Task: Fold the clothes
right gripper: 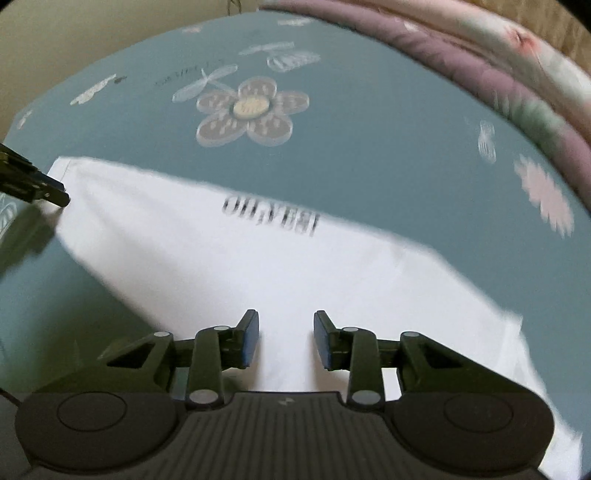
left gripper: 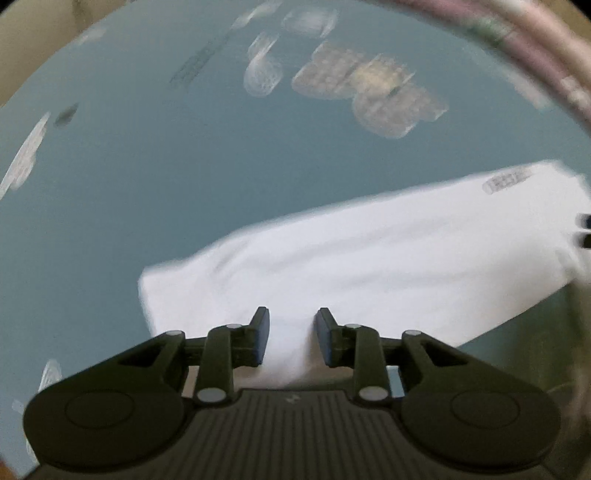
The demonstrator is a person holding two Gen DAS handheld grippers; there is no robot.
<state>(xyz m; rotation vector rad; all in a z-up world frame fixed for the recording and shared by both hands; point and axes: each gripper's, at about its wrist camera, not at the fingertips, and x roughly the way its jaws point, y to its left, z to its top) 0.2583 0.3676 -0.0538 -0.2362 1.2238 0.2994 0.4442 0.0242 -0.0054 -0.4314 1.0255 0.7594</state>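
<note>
A white T-shirt (left gripper: pixel 369 251) with dark printed letters lies folded in a long band on a teal bedsheet (left gripper: pixel 129 184). It also shows in the right wrist view (right gripper: pixel 295 273), print (right gripper: pixel 269 214) upside down. My left gripper (left gripper: pixel 291 332) is open, its fingers either side of the shirt's near edge. My right gripper (right gripper: pixel 286 336) is open over the shirt's near edge at the other end. The left gripper's tips (right gripper: pixel 51 194) show at the shirt's far left corner in the right wrist view. The right gripper's tips (left gripper: pixel 583 230) show at the right edge of the left wrist view.
The sheet (right gripper: pixel 369 147) has printed flowers (right gripper: pixel 251 110) and butterflies. A rolled pink and floral quilt (right gripper: pixel 498 74) lies along the far right edge of the bed. A beige wall (right gripper: pixel 74 29) stands behind the bed at the upper left.
</note>
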